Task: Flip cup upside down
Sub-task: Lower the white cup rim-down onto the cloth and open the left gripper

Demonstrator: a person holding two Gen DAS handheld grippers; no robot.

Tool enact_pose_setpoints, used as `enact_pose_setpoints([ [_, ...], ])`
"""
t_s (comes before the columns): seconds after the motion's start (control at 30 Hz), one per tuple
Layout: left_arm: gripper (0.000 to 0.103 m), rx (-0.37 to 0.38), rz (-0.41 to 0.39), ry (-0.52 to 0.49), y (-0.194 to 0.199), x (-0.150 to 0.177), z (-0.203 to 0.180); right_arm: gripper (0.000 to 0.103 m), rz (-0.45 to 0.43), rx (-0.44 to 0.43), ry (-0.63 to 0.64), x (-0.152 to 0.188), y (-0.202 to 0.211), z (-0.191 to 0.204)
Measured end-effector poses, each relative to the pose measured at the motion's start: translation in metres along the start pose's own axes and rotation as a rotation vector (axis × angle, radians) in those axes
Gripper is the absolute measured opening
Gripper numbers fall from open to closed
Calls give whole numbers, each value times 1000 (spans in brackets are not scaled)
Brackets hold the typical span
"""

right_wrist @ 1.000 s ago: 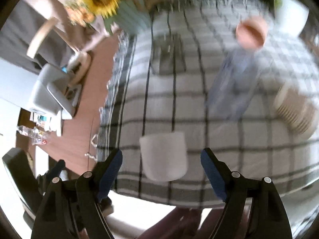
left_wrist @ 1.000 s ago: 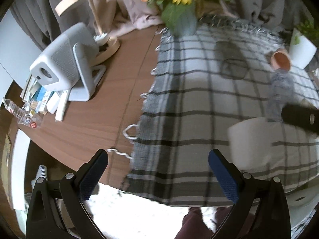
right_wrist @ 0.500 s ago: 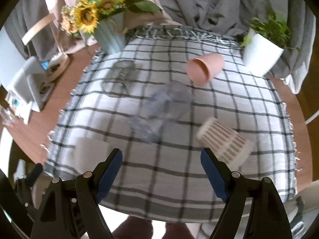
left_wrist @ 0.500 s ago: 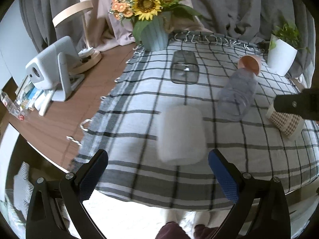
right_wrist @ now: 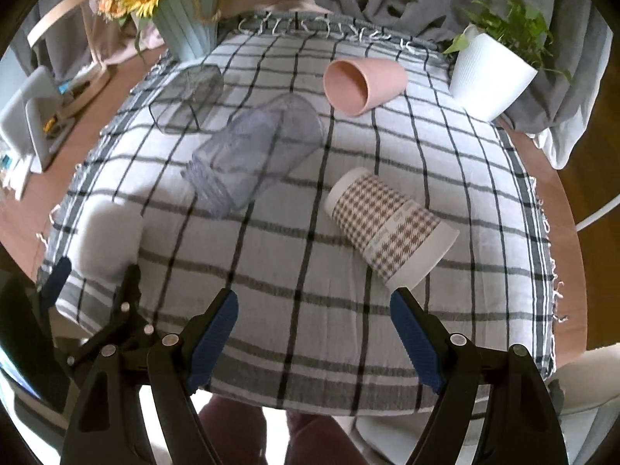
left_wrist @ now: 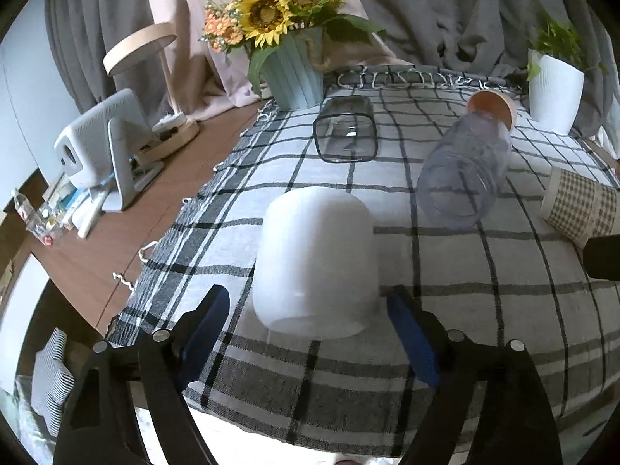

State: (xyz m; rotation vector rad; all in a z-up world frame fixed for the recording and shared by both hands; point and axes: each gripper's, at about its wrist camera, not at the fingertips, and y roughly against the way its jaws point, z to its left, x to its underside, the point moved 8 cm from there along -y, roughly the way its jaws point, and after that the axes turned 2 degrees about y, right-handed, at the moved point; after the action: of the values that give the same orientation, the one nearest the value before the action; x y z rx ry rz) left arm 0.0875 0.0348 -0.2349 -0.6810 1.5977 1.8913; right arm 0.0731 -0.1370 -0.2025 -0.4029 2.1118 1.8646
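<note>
Since the earlier frame we have brought the left gripper point(left_wrist: 308, 323) closer to the white cup point(left_wrist: 316, 261), which stands rim-down on the checked cloth point(left_wrist: 484, 310) between the wide-spread fingers point(left_wrist: 209, 321), untouched. We hold the right gripper point(right_wrist: 314, 333) spread wide and empty, just short of the houndstooth paper cup point(right_wrist: 391, 224) lying on its side

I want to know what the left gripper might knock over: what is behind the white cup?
Behind the white cup lie a clear plastic jar and a clear square container, both on their sides. The cloth directly behind it is hidden.
</note>
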Motion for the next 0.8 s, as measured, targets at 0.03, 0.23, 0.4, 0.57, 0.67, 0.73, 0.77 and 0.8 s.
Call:
enact_pose_setpoints([
  [0.03, 81, -4, -5, -4, 0, -1, 0, 81, 1, -1, 3, 1, 0, 0],
  [0.23, 66, 20, 13, 3, -6, -1, -3, 81, -1, -1, 4, -2, -2, 1],
  [0.4, 66, 43, 39, 3, -5, -2, -3, 81, 5, -2, 0, -3, -4, 1],
  [0.57, 66, 79, 85, 1, -3, -6, -2, 81, 7, -17, -17, -6, -4, 2],
  [0.67, 66, 112, 113, 21, 0, -12, 0, 81, 2, -25, -31, -9, -3, 2],
  [0.73, 66, 126, 145, 28, -1, -17, 2, 81, 4, -34, -47, -12, -3, 2],
  [0.77, 66, 132, 159, 32, -2, -20, 3, 81, 3, -38, -54, -13, -3, 2],
  [0.8, 66, 141, 172, 38, -3, -22, 4, 81, 3, -41, -62, -14, -3, 2],
])
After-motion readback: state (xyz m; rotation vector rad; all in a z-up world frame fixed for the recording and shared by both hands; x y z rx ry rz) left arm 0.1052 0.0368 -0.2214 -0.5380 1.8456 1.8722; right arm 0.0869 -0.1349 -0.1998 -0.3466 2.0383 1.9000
